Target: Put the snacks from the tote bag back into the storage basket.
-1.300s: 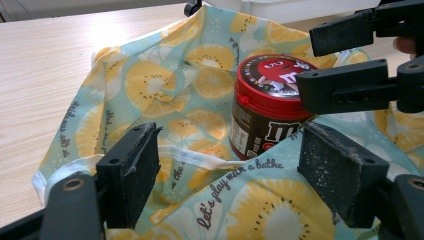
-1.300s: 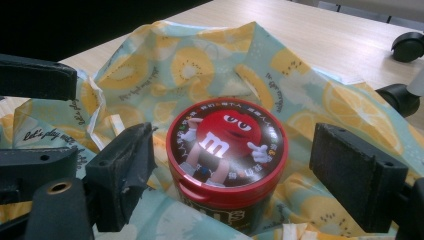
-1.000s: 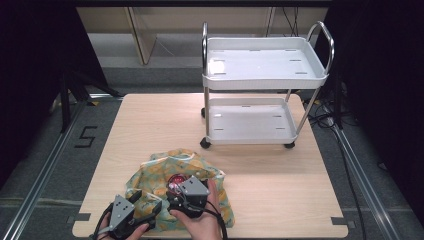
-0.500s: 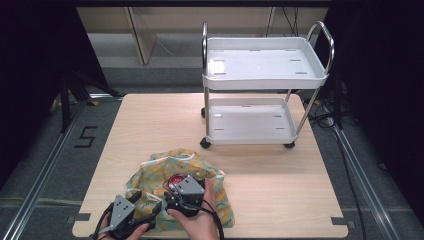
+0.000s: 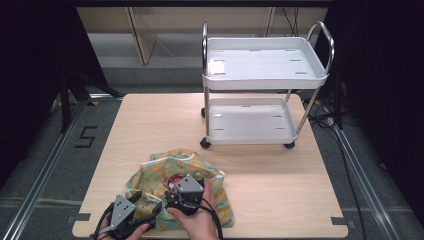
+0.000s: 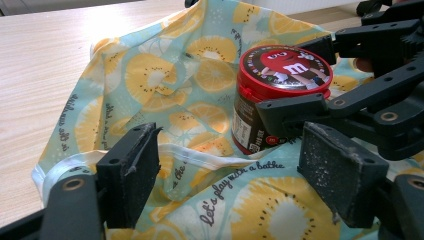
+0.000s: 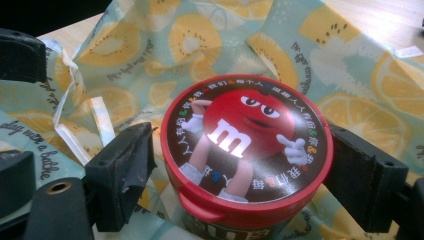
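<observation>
Right gripper (image 7: 240,185) clamps the red-lidded candy jar (image 7: 245,150); left gripper (image 6: 235,180) gapes. Risk: jar snags the fruit-print bag (image 6: 200,75).

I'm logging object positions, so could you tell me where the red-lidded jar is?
The jar stands on the fruit-print cloth at the table's near edge, between the right gripper jaws.

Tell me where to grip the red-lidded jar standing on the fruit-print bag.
Grip the jar across its round body just under the lid, jaws on opposite sides, coming in level as the right gripper does. It stands upright; the wider lid rim should resist slipping.
</observation>
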A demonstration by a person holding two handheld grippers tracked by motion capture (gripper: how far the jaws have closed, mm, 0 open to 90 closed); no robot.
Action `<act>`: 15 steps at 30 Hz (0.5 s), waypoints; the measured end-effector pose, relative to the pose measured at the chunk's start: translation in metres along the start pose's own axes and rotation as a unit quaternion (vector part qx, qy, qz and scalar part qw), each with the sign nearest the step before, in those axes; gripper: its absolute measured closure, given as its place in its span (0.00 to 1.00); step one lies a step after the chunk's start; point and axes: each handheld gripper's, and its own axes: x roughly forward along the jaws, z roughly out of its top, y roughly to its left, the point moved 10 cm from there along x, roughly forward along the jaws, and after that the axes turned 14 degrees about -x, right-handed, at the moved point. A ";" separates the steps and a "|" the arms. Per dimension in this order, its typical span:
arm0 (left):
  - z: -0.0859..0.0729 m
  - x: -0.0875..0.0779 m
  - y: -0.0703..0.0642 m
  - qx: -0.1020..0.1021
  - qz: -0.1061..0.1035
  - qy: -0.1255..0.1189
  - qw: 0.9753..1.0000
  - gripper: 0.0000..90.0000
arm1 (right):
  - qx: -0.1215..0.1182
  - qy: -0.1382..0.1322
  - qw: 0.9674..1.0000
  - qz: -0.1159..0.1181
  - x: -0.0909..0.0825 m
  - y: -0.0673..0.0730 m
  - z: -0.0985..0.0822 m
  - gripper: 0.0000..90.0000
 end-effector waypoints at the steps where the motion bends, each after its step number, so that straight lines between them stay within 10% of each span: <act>1: 0.000 0.000 0.000 0.000 0.000 0.000 1.000 0.26 | 0.000 0.000 1.000 0.000 0.000 0.000 0.000 0.21; 15: 0.000 0.002 0.000 0.001 -0.004 -0.001 1.000 0.26 | 0.003 0.015 1.000 -0.002 0.005 -0.001 -0.007 0.27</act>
